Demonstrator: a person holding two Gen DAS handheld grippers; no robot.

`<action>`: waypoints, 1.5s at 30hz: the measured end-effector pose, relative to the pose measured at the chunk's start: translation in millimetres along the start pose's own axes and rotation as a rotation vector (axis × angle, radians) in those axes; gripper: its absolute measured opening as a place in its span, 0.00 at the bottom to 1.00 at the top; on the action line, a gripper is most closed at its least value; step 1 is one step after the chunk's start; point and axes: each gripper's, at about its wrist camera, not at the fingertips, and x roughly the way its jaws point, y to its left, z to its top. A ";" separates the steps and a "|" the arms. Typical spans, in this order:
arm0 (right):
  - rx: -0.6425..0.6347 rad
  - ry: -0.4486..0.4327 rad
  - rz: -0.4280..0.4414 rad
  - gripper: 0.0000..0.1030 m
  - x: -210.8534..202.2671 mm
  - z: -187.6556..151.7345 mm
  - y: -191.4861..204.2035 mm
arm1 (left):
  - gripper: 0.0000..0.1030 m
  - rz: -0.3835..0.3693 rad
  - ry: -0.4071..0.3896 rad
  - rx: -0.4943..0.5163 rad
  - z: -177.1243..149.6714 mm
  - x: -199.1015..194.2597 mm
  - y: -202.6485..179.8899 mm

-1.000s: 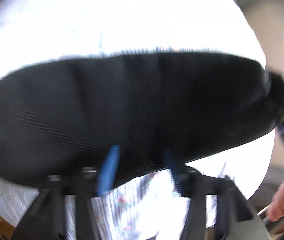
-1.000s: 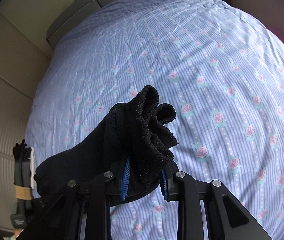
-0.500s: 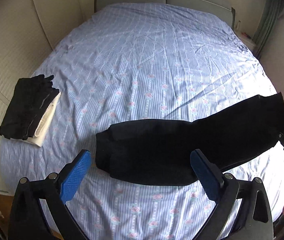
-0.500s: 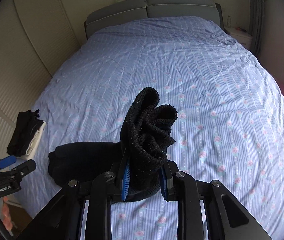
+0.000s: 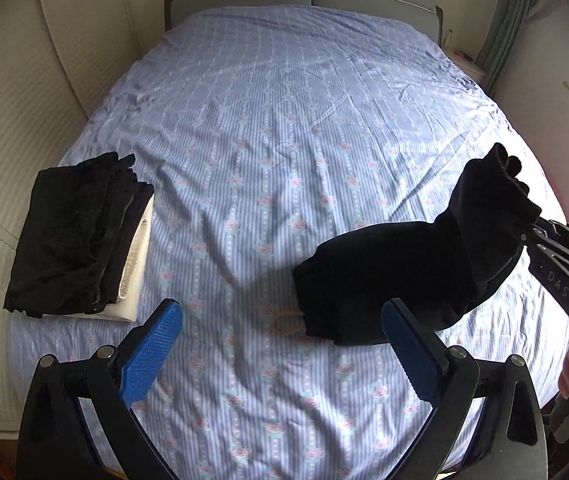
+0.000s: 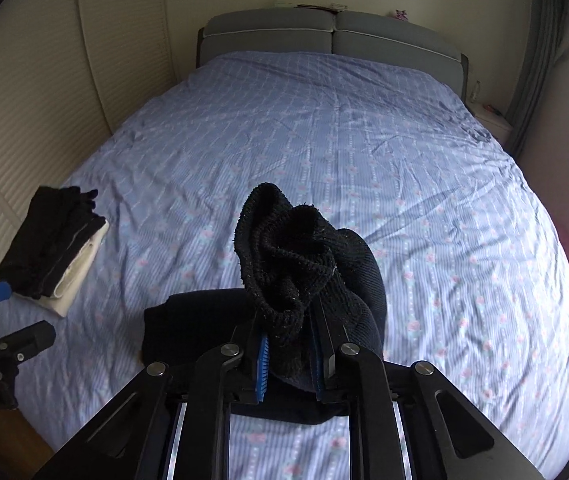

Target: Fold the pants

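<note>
A: Where are the black pants (image 5: pixel 400 268) now?

B: On the blue flowered bedsheet (image 5: pixel 284 140), near the foot of the bed. One end is bunched and pinched between the blue pads of the right gripper (image 6: pixel 287 354), which is clenched on it with the ribbed cuff sticking up just ahead of its fingertips. The rest trails off to that gripper's left and lies on the sheet in a thick, doubled-over band.

A: And the other tongs?

B: The left gripper (image 5: pixel 280 350) is released, its jaws spread wide with nothing between them. It hangs above the sheet, and the free end of the pants lies just ahead of its right finger.

A: So how far along is the fold?

B: I'd judge it part done. The garment already looks folded lengthwise into a narrow strip, but the held end is up off the sheet and crumpled, so at least one fold remains before it is set down flat.

A: What can't you make out?

B: How many layers are in the strip, since black on black hides the edges. A small yellowish loop (image 5: pixel 286 320) by the free end is unclear. Well off to the left gripper's left sits a stack of folded clothes (image 5: pixel 80 232), dark pieces over a white one. The right gripper's body covers the part of the pants nearest it.
</note>
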 end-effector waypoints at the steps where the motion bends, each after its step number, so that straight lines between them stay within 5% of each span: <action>1: -0.027 0.009 -0.004 0.17 6.8 -0.9 16.0 | 0.98 -0.001 0.007 -0.006 -1.2 3.1 10.3; 12: -0.273 0.243 -0.010 0.17 97.3 -31.5 132.0 | 0.98 0.002 0.068 -0.091 -31.7 24.1 90.4; 15: -0.286 0.320 0.026 0.27 114.3 -41.3 141.8 | 0.98 0.017 0.076 -0.119 -38.2 24.5 101.4; 18: -0.287 0.314 0.077 0.47 104.6 -45.3 149.9 | 0.98 0.032 0.071 -0.145 -43.1 20.7 108.1; 24: -0.271 0.207 0.275 0.52 30.8 -46.9 157.5 | 0.98 0.032 0.052 -0.167 -46.9 10.1 106.7; 32: -0.064 0.132 0.174 0.54 -12.0 -43.2 52.3 | 0.98 -0.127 0.027 -0.163 -40.5 12.0 49.7; 38: 0.223 0.192 0.130 0.54 15.1 -47.4 -56.0 | 0.91 -0.247 0.049 -0.212 -22.9 33.9 -1.1; 45: 0.281 0.228 0.156 0.54 47.6 -51.6 -104.0 | 0.77 -0.341 0.121 -0.374 -17.7 76.4 -34.8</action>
